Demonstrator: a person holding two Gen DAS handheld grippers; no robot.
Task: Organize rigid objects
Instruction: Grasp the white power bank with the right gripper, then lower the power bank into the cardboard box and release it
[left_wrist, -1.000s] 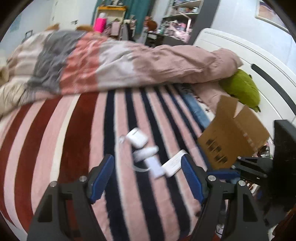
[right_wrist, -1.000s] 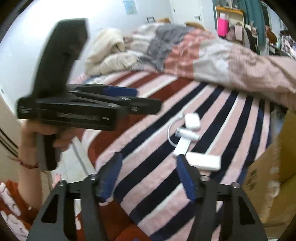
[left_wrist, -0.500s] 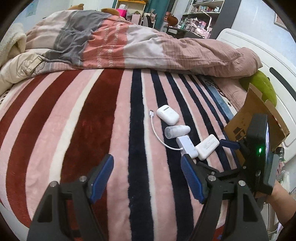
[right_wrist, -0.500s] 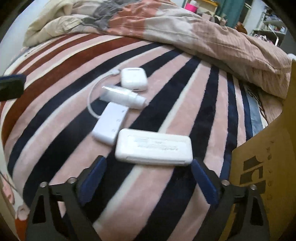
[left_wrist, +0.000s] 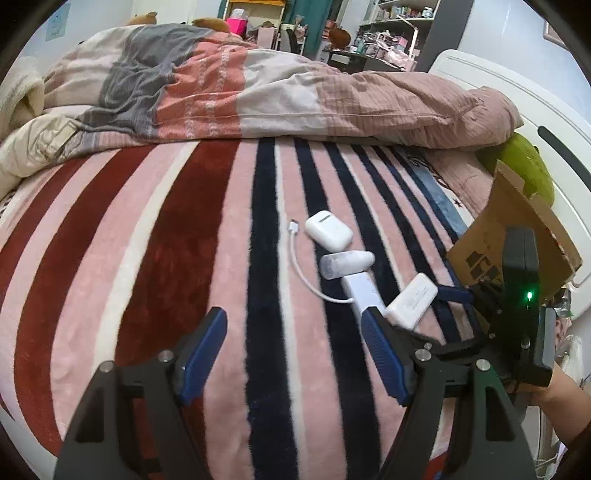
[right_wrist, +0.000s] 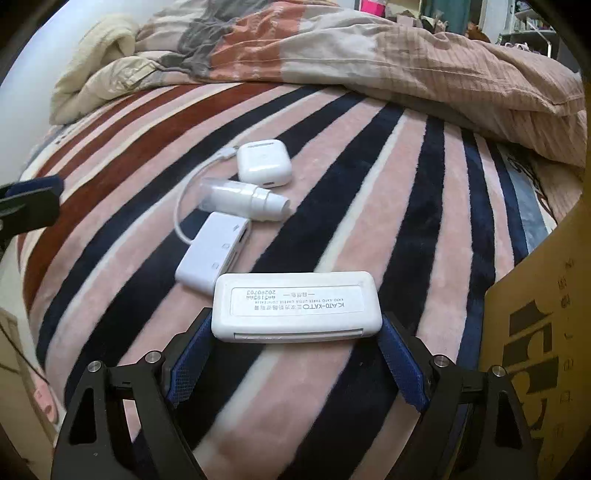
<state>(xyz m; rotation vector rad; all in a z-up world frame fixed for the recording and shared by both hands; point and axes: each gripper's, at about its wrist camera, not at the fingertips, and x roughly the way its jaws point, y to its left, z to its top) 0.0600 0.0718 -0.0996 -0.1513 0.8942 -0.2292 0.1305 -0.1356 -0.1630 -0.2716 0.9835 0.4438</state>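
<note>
**A:** Where does the flat white case (right_wrist: 296, 305) lie from the right gripper (right_wrist: 295, 363)?

**B:** Directly ahead, flat on the striped blanket (right_wrist: 406, 206), its long axis running crosswise between the two blue pads. The jaws are closing, one pad at each short end; whether they press yet cannot be told.

**A:** And the left gripper (left_wrist: 295, 350)?

**B:** It hangs part-open and empty over bare blanket, farther from the case. The right one is plainly nearer.

**A:** Where might the case go?

**B:** Probably into the cardboard box (right_wrist: 546, 332) just to the right. A white adapter (right_wrist: 212, 254) touches the case's far left corner.
</note>
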